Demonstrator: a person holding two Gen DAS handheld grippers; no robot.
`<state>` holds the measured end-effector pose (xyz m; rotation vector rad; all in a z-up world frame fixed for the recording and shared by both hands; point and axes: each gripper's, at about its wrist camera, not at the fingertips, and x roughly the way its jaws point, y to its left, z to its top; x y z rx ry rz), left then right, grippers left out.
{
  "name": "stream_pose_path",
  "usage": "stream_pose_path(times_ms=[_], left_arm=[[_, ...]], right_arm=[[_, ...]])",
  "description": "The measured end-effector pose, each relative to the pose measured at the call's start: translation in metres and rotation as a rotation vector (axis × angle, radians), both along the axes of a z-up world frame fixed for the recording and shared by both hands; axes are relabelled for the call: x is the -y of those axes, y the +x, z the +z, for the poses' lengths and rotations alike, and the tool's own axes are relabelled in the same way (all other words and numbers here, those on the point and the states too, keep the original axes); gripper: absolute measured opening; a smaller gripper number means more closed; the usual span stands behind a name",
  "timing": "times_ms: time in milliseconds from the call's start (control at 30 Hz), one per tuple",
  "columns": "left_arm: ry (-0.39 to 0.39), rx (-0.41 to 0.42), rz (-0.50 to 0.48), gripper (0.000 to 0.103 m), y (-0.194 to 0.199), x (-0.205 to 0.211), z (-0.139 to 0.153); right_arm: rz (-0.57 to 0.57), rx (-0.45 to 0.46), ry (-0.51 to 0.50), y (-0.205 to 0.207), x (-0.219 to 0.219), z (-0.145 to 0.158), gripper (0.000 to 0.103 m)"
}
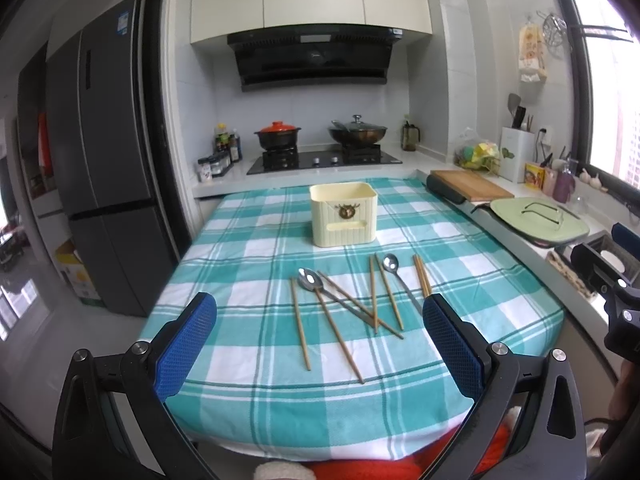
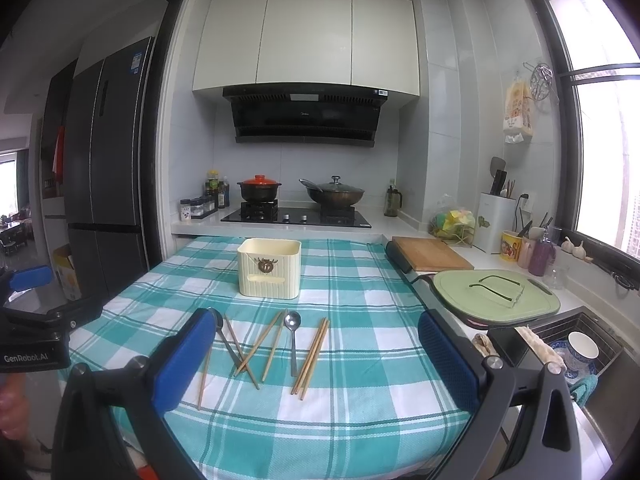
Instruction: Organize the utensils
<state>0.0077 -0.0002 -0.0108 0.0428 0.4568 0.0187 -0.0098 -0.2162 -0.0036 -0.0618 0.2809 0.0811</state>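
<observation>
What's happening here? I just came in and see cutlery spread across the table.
A person is holding a two-finger tool in each hand over a table with a teal checked cloth. Both the left tool and the right tool are open and hold nothing. Wooden chopsticks and two metal spoons lie loose, some of them crossing, in front of a cream holder. Nothing appears to have been put in the holder yet, so the tidying looks about to start.

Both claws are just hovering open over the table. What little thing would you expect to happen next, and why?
Probably the right gripper lowers onto the chopstick pair lying nearest it, since both grippers are open and empty, every utensil lies loose on the checked cloth, and the cream holder behind them looks empty.
</observation>
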Motion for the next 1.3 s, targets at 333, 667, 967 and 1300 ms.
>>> stream_pose_path(times_ms=[333, 667, 967, 1300], left_arm=[[0.002, -0.007, -0.002, 0.103, 0.0023, 0.0006, -0.0002], [0.004, -0.009, -0.003, 0.103, 0.0038, 0.0005, -0.0011], [0.008, -0.013, -0.004, 0.103, 0.0060, 0.0011, -0.0022], [0.018, -0.009, -0.003, 0.103, 0.0072, 0.0028, -0.0021]], right_arm=[[-0.002, -0.007, 0.010, 0.0025, 0.0034, -0.0019, 0.103], [-0.001, -0.006, 0.011, 0.0030, 0.0038, -0.0027, 0.103], [-0.025, 0.004, 0.005, 0.0060, 0.0067, -0.0062, 0.103], [-0.006, 0.005, -0.006, 0.0055, 0.0030, -0.0064, 0.103]])
